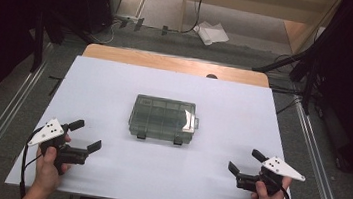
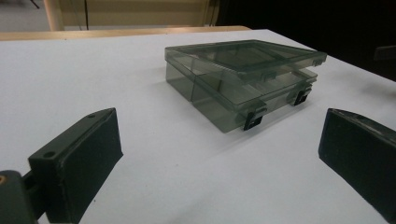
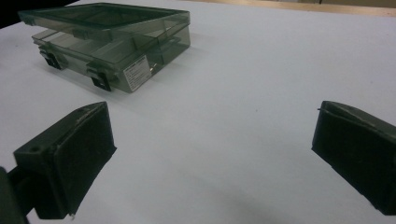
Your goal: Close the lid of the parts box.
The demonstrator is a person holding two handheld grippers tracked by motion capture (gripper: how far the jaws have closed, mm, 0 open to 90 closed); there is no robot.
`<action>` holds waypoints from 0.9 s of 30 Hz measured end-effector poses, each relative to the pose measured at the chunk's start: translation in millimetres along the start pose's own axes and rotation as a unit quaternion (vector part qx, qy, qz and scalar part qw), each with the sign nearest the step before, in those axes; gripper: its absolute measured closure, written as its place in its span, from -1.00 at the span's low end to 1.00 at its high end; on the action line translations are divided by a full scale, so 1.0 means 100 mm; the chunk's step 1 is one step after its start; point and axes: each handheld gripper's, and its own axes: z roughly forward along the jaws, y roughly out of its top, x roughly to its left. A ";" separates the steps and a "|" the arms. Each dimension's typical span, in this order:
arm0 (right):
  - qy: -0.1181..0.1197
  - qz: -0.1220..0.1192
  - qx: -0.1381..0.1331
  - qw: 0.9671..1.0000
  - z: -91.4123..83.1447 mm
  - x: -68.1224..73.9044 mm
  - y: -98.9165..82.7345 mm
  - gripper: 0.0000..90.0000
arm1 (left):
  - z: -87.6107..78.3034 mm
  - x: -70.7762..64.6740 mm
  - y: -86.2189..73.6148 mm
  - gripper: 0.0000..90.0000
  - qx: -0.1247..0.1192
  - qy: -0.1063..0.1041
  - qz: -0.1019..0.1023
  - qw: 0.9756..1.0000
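Two sets of tongs, one per hand, both hovering low over the white table top (image 1: 116, 77) at the near edge. The left gripper (image 1: 85, 136) has its jaws spread wide with nothing between them, and the right gripper (image 1: 246, 162) is spread the same way, also holding nothing. The person's arms are cut off at the bottom of the high view, so you only get hands and a bit of forearm.

Out past the tongs, roughly midway between the two and further from the person, sits a smoky see-through compartment box (image 1: 163, 118), well apart from both grippers. Its two black latches (image 2: 252, 121) face the near edge. From the left gripper view the lid looks slightly lifted off the base, not snapped flat. Dividers show through the plastic, but I can't tell if anything's inside. There's a small white label (image 3: 136, 75) on one end wall; the print is too tiny to read.
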 end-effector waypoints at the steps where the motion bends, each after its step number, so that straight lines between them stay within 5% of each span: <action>1: 0.000 0.002 -0.002 1.000 -0.01 0.00 0.00 -1.00 | -0.02 0.00 0.00 -1.00 0.000 0.002 0.001 1.000; 27: -0.026 0.019 -0.011 0.999 -0.26 -0.08 -0.15 -1.00 | -0.37 0.08 -0.14 -1.00 -0.002 0.036 0.003 0.999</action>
